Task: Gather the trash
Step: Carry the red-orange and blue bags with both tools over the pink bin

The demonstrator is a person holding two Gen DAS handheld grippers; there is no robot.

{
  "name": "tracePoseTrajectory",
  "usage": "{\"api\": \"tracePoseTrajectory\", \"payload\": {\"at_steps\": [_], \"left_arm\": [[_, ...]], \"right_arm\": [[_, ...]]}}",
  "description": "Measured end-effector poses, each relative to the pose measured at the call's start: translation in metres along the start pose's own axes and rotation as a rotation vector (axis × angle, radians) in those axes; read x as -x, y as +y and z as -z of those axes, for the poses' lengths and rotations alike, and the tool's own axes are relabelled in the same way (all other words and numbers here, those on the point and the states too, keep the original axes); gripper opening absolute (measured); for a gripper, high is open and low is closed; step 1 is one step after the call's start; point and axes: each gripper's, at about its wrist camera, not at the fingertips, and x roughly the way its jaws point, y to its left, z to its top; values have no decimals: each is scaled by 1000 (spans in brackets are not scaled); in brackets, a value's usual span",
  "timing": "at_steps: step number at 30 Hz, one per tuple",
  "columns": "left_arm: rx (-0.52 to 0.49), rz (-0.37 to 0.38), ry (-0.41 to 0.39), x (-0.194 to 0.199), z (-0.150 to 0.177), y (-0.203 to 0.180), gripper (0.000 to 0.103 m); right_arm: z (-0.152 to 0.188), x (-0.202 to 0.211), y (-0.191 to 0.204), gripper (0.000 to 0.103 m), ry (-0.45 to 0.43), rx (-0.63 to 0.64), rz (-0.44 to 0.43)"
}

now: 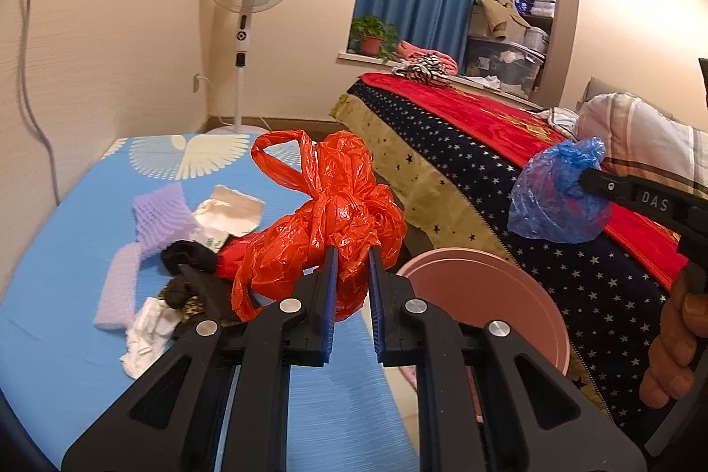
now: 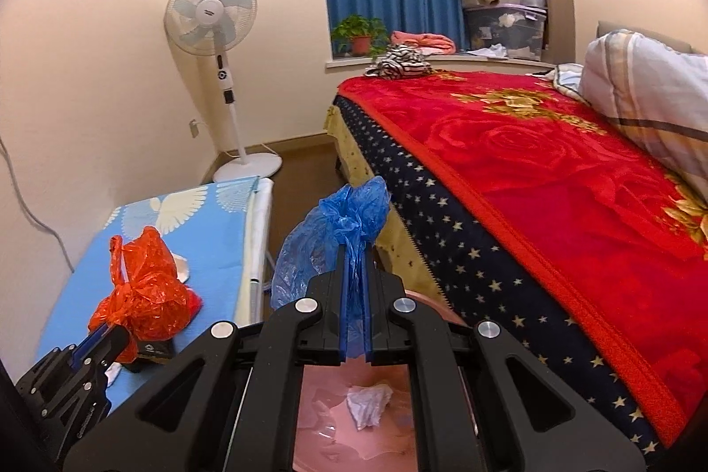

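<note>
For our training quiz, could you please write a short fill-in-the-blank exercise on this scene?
1. The right tool is shut on a crumpled ___ plastic bag.
2. The orange bag lies on the ___ mat.
3. The left tool is ___, at the orange bag.
4. The bin is ___ in colour.

Answers: blue; blue; open; pink.

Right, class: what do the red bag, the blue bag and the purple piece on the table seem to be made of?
Red bag: thin glossy plastic film, crinkled and shiny. Blue bag: thin translucent plastic, see-through creases. Purple piece: probably soft foam netting, matte with a meshed texture.
</note>
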Motion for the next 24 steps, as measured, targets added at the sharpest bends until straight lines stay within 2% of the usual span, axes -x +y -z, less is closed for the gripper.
{"api": "tracePoseTrajectory", "payload": {"at_steps": [24], "left_arm": [[-59,126,82,-37,12,-56,13]], "right_arm": [[6,-10,-27,5,49,-51,95]]}}
